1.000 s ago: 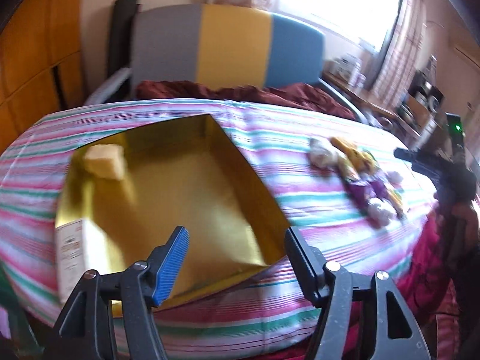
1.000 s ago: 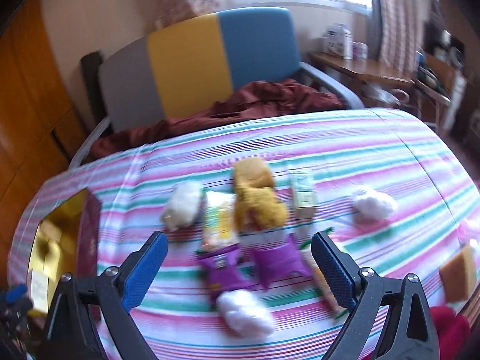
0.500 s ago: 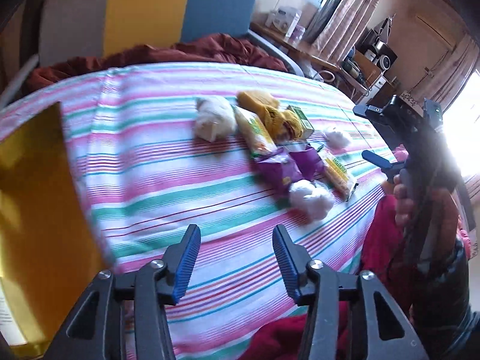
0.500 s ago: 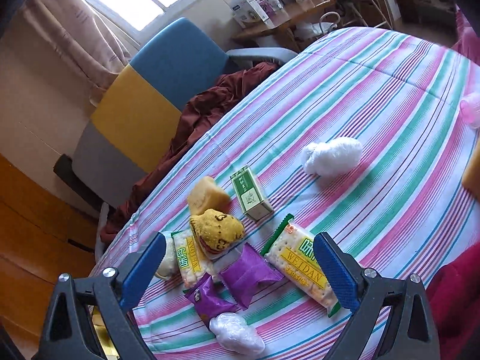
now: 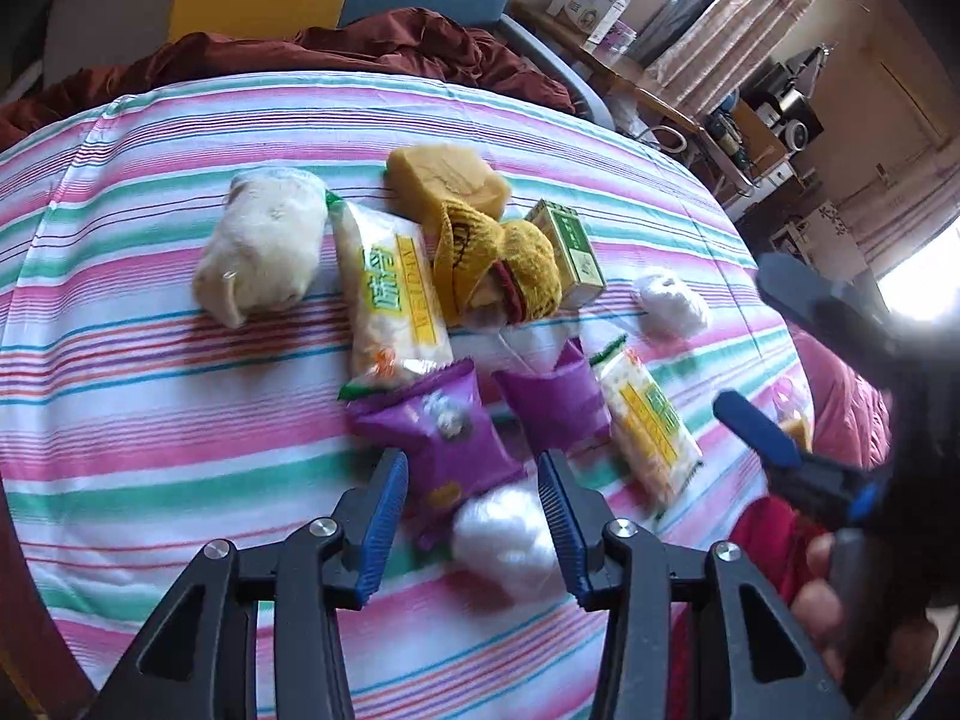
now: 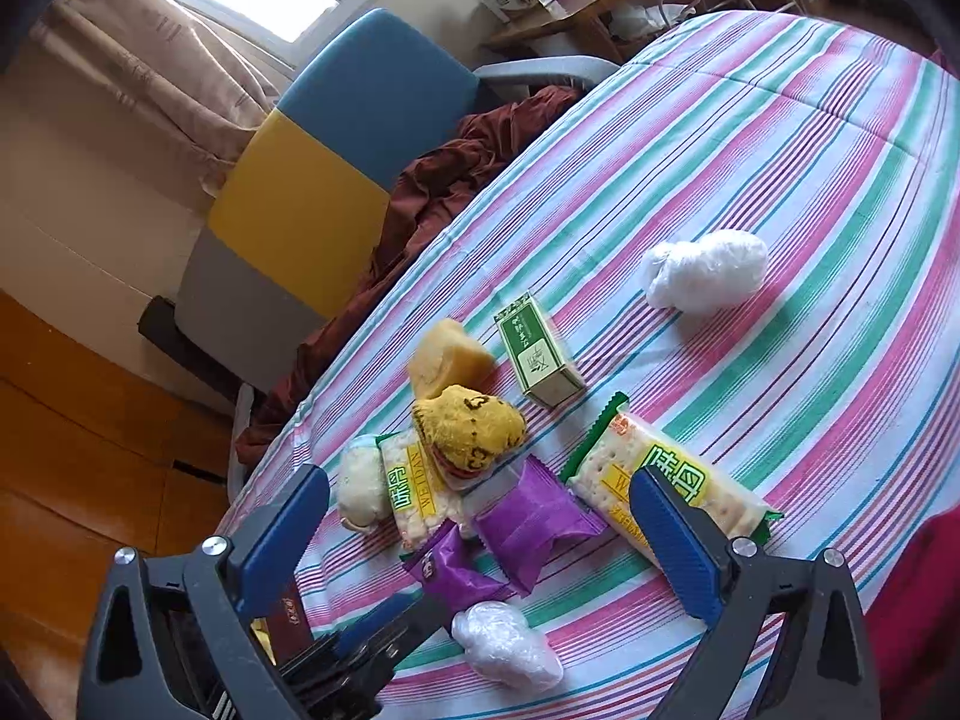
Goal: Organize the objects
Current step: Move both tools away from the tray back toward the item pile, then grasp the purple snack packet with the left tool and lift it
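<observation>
Left wrist view: the left gripper, jaws parted and empty, is now hovering over a white bundle, having swung away from the gold box; pickup is probably starting.

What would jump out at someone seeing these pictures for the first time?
A heap of snacks in the middle of the striped tablecloth: two purple packets, cracker packs, a yellow knitted toy beside a green box. Nearest, the open left gripper frames a white plastic bundle.
</observation>
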